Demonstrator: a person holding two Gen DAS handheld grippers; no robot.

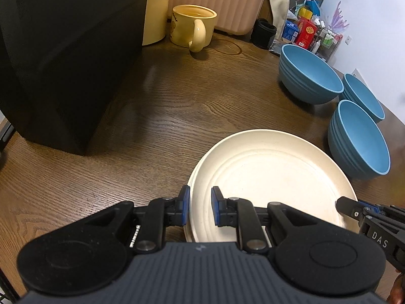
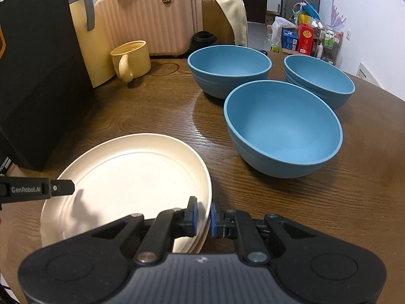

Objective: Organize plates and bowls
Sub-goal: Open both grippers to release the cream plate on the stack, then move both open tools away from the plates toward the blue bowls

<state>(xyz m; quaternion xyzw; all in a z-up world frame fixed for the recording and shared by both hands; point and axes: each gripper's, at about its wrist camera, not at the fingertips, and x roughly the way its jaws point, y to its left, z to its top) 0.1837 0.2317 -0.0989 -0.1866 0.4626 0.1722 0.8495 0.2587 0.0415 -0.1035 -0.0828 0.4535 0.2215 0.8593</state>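
Note:
A stack of cream plates (image 1: 273, 177) (image 2: 131, 177) lies on the brown wooden table (image 1: 152, 116). My left gripper (image 1: 200, 195) is shut on the stack's left rim, one pad under it and one over it. At the opposite rim my right gripper (image 2: 203, 207) is shut on the plates too. Each gripper's tip shows in the other's view, the right gripper (image 1: 349, 206) and the left gripper (image 2: 60, 187). Three blue bowls stand apart beyond the plates: a near bowl (image 2: 283, 129) (image 1: 359, 136), a far left bowl (image 2: 229, 68) (image 1: 308, 76) and a far right bowl (image 2: 319, 78) (image 1: 364, 96).
A tall black box (image 1: 63, 63) (image 2: 38, 76) stands on the table's left. Behind it are a yellow mug (image 1: 193, 26) (image 2: 131, 59), a pink ribbed suitcase (image 2: 152, 20) and a small black cup (image 1: 263, 33). The table's curved edge (image 2: 379, 86) runs close behind the bowls.

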